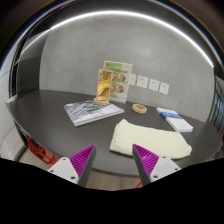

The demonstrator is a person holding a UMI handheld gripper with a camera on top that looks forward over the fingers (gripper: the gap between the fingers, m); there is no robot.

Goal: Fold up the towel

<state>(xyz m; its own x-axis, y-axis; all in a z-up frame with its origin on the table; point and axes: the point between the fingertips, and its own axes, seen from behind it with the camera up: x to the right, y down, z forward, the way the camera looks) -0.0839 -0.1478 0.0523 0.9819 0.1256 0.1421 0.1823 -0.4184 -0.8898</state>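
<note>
The tool (pixel 113 165) hangs above the dark counter (pixel 50 125) with its fingers apart, nothing between the pink pads (pixel 84 157). Just ahead, slightly right, lies the cream towel (pixel 149 139), already folded. Beyond to the left rests a grey cloth (pixel 93 111); farther off stand a tape roll (pixel 140 108) and a leaflet stand (pixel 115 82).

We see the towel (pixel 148 140) lying flat on the dark worktop (pixel 40 115), just ahead of the fingers (pixel 84 158) and a little toward the right one. It is cream-coloured and already doubled into a rough rectangle, its long side running slantwise away from us. Its near edge looks thick and layered. Nothing presses on it; the fingers stand apart from it.
</note>
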